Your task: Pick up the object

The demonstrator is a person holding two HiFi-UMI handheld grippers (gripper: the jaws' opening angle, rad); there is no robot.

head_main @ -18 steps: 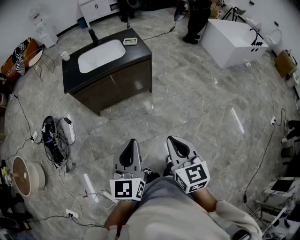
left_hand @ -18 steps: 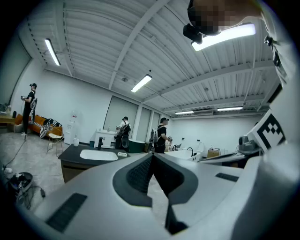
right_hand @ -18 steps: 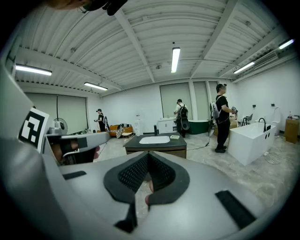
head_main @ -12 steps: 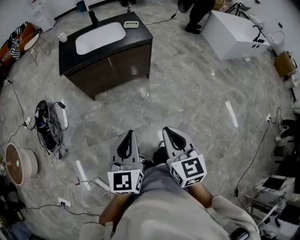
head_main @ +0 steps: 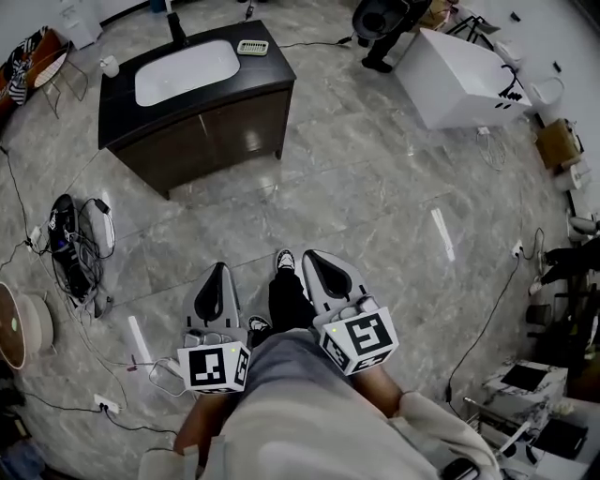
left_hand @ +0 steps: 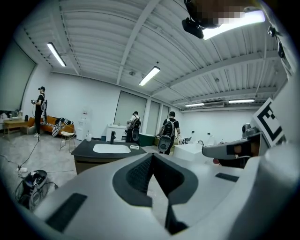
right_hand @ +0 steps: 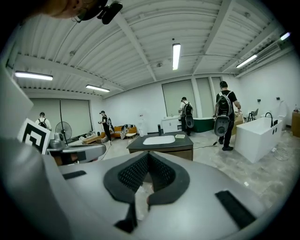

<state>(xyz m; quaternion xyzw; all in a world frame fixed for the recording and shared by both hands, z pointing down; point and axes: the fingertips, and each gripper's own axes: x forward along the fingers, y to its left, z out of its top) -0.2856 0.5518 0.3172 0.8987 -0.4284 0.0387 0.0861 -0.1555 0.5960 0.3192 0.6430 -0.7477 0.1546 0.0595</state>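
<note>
Now seeing the dark vanity (head_main: 202, 131) farther up and to the left in the head view than in the earlier frames, and a dark trouser leg with its shoe (head_main: 284, 260) stepping out between the two grippers. Looking steeply down on a grey stone-patterned floor (head_main: 375, 197). Finding the vanity well ahead of the grippers, with a white basin (head_main: 187, 71) in the middle of its top. Seeing a white bathtub (head_main: 450, 80) off to the right of it, and a person in dark clothes (head_main: 380, 28) standing by the tub's far left corner. Holding the left gripper (head_main: 217, 277) and the right gripper (head_main: 319, 264) side by side in front of the waist, both pointing about level toward the vanity. Keeping both pairs of fingers clenched, pads meeting at the tips with nothing between them, as each gripper view is showing. Spotting a tangle of cables (head_main: 75, 253) lying on the floor to the left.

Noting three small things on the vanity top: a dark faucet (head_main: 175, 26) at the far edge behind the basin, a white cup (head_main: 110, 66) at the far left corner, and a pale slotted item (head_main: 251, 47) at the far right corner. Not managing to tell which of these is the task's object. Finding all three well apart from both grippers.
</note>
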